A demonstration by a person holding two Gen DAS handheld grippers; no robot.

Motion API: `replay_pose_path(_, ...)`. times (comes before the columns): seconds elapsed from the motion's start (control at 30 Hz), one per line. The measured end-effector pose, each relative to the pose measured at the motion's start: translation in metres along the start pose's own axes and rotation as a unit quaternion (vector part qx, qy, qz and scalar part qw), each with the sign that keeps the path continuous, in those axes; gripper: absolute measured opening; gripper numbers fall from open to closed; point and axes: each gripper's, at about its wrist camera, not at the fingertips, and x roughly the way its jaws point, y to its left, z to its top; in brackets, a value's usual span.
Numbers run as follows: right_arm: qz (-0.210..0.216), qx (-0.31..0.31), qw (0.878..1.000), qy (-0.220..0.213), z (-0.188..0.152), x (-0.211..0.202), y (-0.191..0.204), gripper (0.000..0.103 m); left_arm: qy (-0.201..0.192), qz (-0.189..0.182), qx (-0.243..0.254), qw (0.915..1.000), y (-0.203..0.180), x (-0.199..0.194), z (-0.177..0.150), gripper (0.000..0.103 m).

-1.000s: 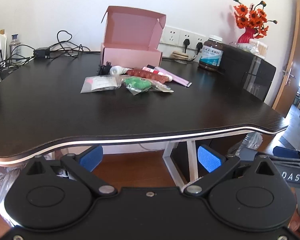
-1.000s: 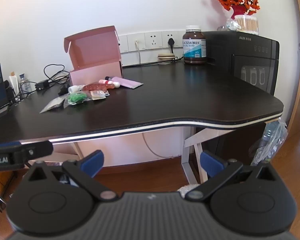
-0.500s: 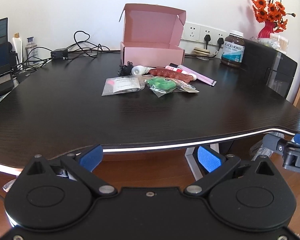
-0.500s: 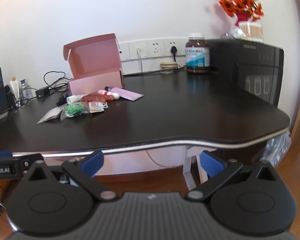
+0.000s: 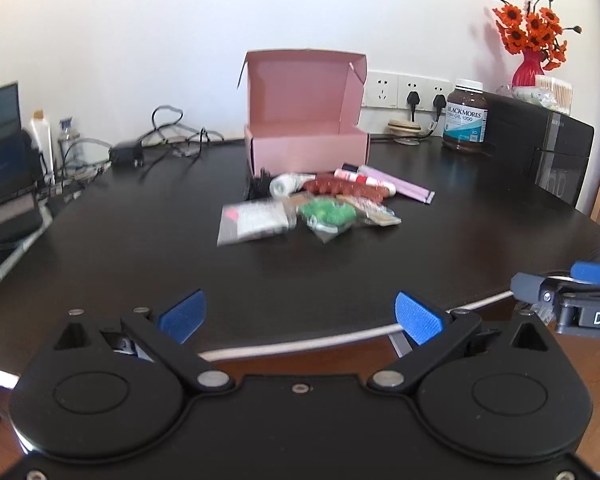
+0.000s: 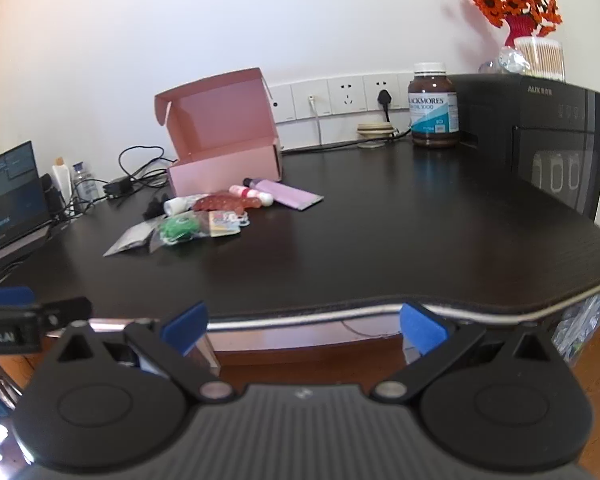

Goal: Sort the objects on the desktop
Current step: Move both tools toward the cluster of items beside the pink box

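One open pink box (image 5: pixel 306 128), upright lid

on the desk (image 5: pixel 380 264) an open box (image 5: pixel 306 148) stands near the back, lid up. just before it lies a cluster: a tube (image 5: pixel 288 184), a flat packet (image 5: pixel 254 222) at the left, a bagged item (image 5: pixel 328 214) to its right. a supplement bottle (image 6: pixel 433 105) stands far right by the wall sockets (image 6: pixel 340 98), left of a cabinet (image 6: pixel 540 140). cables (image 5: pixel 168 140) lie back left.
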Motion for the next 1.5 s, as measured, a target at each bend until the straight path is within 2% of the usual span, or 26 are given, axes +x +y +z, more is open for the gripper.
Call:
replay_pose_path(0.1,0.005,-0.040,0.999,-0.023,0.010,0.004,0.003,0.102,-0.005,0.026,0.024,0.9994,-0.007,0.016,0.012,0.103)
replay_pose_path(0.27,0.006,-0.097,0.995,-0.028,0.024,0.026,0.013,0.102,0.017,0.060,0.009,0.9980,-0.007,0.047,0.032,0.103)
replay_pose_path(0.57,0.043,-0.074,0.996,-0.023,0.040,0.059,0.023,0.102,0.020,0.090,-0.001,0.9957,-0.012,0.078,0.057,0.103)
replay_pose_path(0.63,0.042,-0.071,0.996,-0.023,0.043,0.064,0.023,0.102,0.022,0.091,-0.006,0.9956,-0.001,0.083,0.057,0.103)
replay_pose_path(0.93,0.027,-0.048,0.998,-0.007,0.049,0.083,0.013,0.102,0.033,0.087,-0.010,0.9956,0.002,0.103,0.062,0.103)
replay_pose_path(1.17,0.022,-0.040,0.999,-0.008,0.056,0.094,0.013,0.102,0.036,0.065,-0.009,0.9972,0.000,0.118,0.075,0.103)
replay_pose_path(1.27,0.020,-0.048,0.999,-0.013,0.061,0.097,0.015,0.102,0.032,0.055,0.005,0.9980,0.005,0.124,0.083,0.103)
replay_pose_path(1.5,0.002,-0.099,0.995,-0.009,0.074,0.111,0.019,0.102,0.021,0.034,0.011,0.9992,0.041,0.143,0.097,0.103)
